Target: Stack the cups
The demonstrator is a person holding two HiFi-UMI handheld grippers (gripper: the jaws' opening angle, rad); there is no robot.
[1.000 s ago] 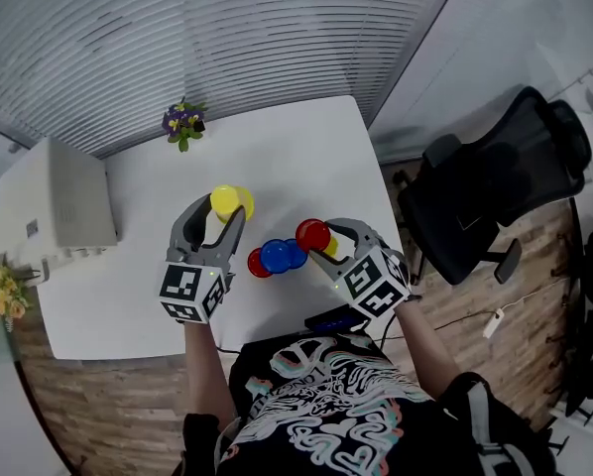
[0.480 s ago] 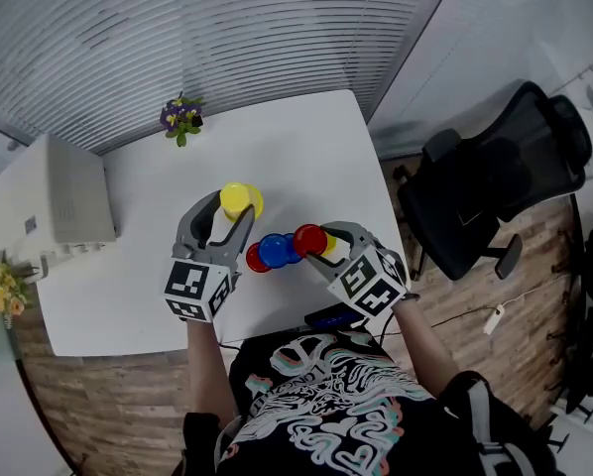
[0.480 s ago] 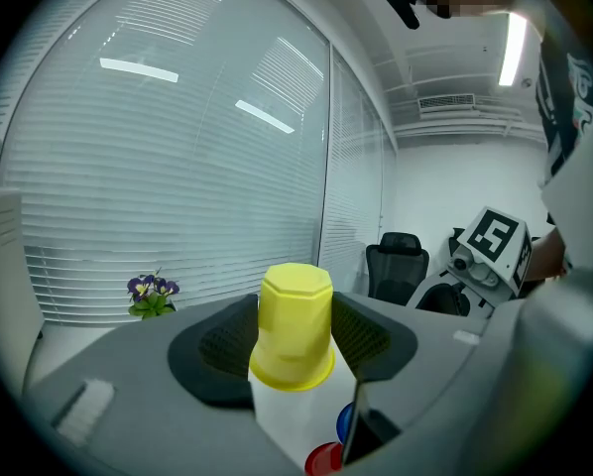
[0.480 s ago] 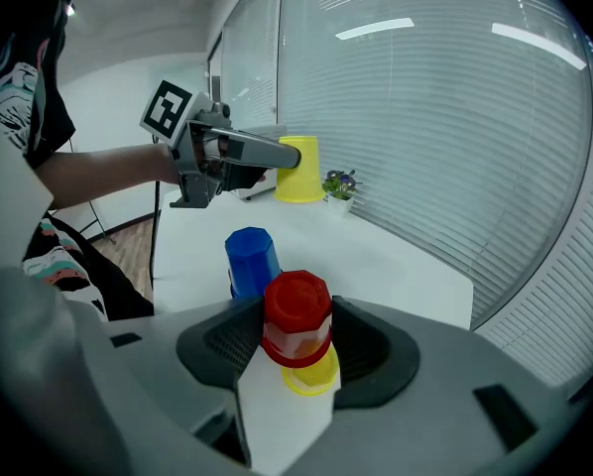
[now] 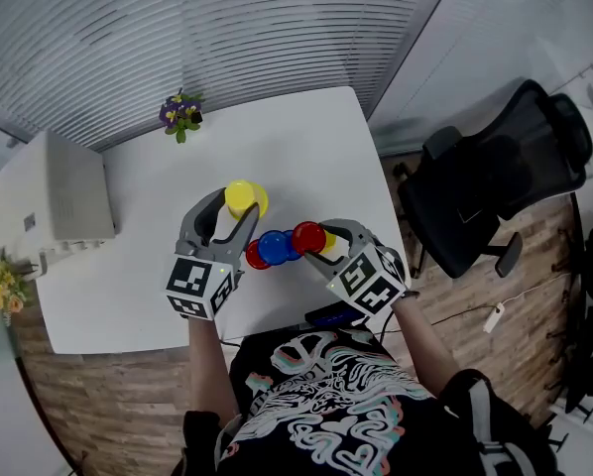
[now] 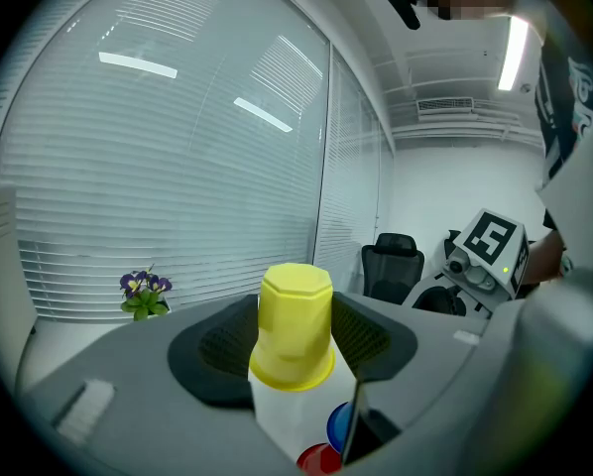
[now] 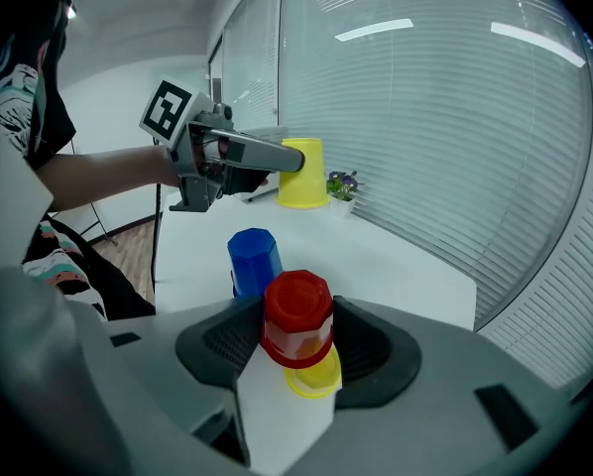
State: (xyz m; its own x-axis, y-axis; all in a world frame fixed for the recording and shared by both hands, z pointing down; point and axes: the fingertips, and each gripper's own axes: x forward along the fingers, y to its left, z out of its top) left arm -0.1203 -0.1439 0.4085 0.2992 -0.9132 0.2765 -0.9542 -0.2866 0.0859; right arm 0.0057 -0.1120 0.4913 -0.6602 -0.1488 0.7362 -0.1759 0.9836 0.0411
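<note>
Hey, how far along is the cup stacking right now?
Done: a red cup sits over a yellow one, in the right gripper's jaws. In hand: the left gripper holds another yellow cup. Left: the blue cup and a second red cup stand unstacked on the table.

No text you can read anywhere. The marker cube on your left gripper and the marker cube on your right gripper carry only black-and-white square patterns, no letters or digits. The print on your shirt is illegible. The dark label on the beige unit at the table's left edge is too small.
</note>
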